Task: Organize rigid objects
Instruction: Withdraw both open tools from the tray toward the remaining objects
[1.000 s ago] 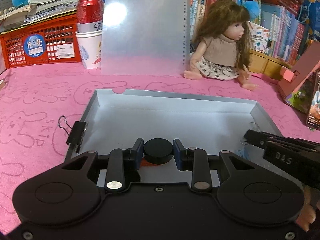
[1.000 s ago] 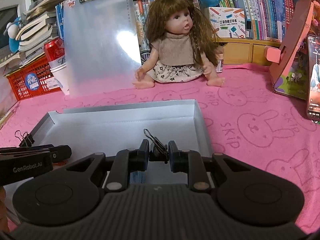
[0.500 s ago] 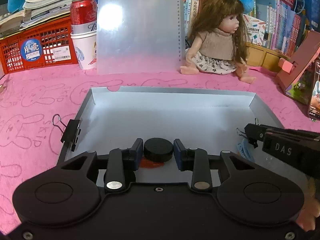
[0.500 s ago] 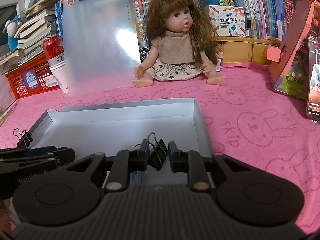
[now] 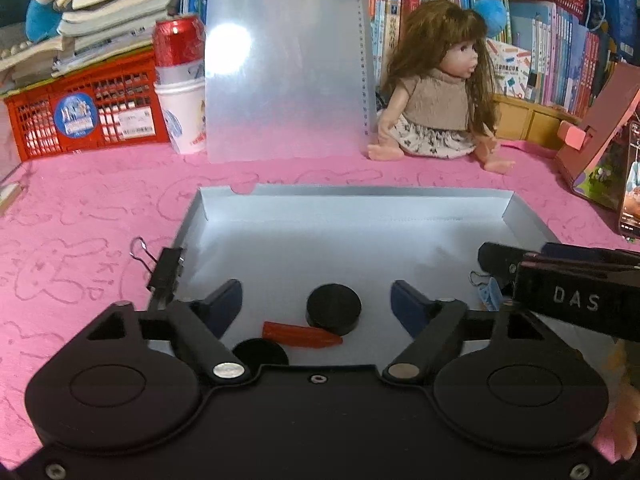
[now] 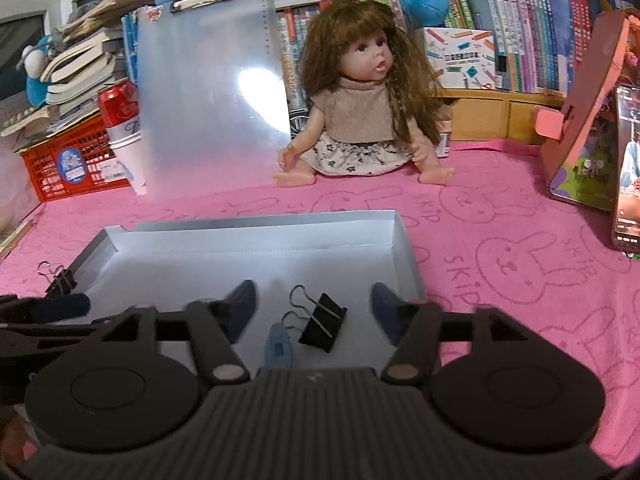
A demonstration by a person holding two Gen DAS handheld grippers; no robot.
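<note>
Lay on a pink worktop [image 5: 80, 208]: one shallow white tray [image 5: 360, 194], open-topped.

Counted inside the tray from the left wrist view: two black discs, one [image 5: 334, 310] flat on the floor between the fingers and a second [image 5: 260, 354] at 7 o'clock of it, half hidden by the tool body; one red strip [image 5: 302, 334] touching the first disc at its 6 o'clock edge; one blue clip [image 5: 490, 294] at 3 o'clock, beside the other tool.

Counted two black binder clips: one [image 6: 322, 322] lying on the tray floor in the right wrist view, wire loops towards 10 o'clock; another [image 5: 166, 270] clamped on the tray's rim at 9 o'clock.

Left gripper [image 5: 316, 308]: fingers [image 5: 224, 306] spreading apart, released, disc between them but untouched on either side.

Right gripper [image 6: 312, 312]: fingers [image 6: 384, 310] likewise opening, released; binder clip between them, apart from both pads. Blue clip [image 6: 278, 346] just at its 8 o'clock.

Stood at 12 o'clock beyond the tray: one doll [image 6: 360, 112], seated upright; one clear clipboard [image 6: 212, 96], leaning at 11 o'clock; one red can [image 5: 178, 42] on a white cup [image 5: 182, 114]; one red basket [image 5: 86, 114] at 10 o'clock. Rows of books [image 6: 520, 32] behind, too many to count.
</note>
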